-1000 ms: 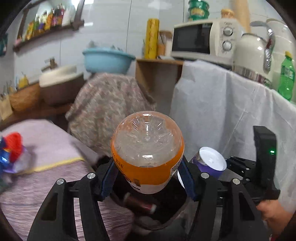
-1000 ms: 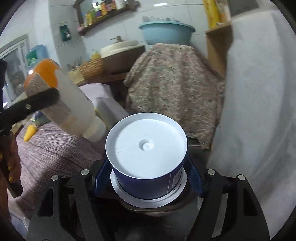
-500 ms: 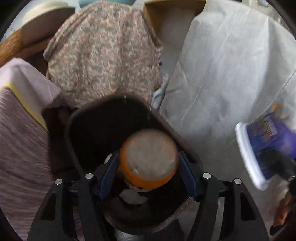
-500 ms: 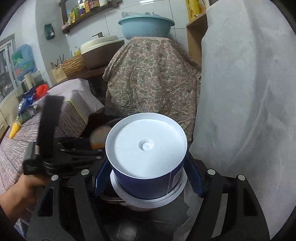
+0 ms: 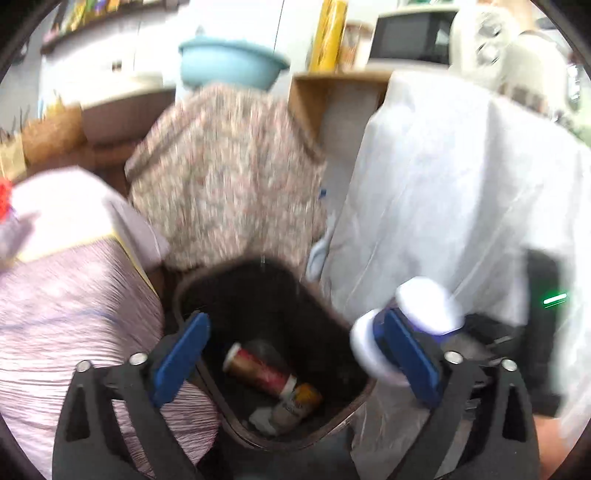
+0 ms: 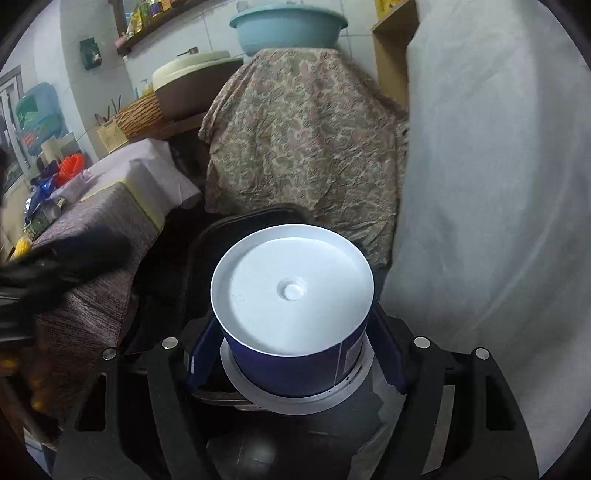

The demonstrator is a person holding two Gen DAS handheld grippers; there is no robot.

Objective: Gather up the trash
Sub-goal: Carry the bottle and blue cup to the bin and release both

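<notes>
My left gripper (image 5: 295, 354) is open and empty above a dark trash bin (image 5: 325, 306). Inside the bin lie the orange-labelled bottle (image 5: 297, 404) and a red can (image 5: 258, 371). My right gripper (image 6: 293, 354) is shut on a blue cup with a white base (image 6: 291, 299), held just over the bin's rim (image 6: 255, 218). The cup (image 5: 424, 310) also shows at the right of the left wrist view, beside the bin.
A floral-covered object (image 6: 303, 140) stands behind the bin, with a blue basin (image 6: 288, 26) on top. A white cloth-draped counter (image 6: 498, 184) is at the right. A purple-covered table (image 5: 66, 288) with clutter is at the left.
My left gripper has opened and the orange-labelled bottle has dropped into the bin. The left gripper has tilted back up. My right gripper has brought the cup closer over the bin.
</notes>
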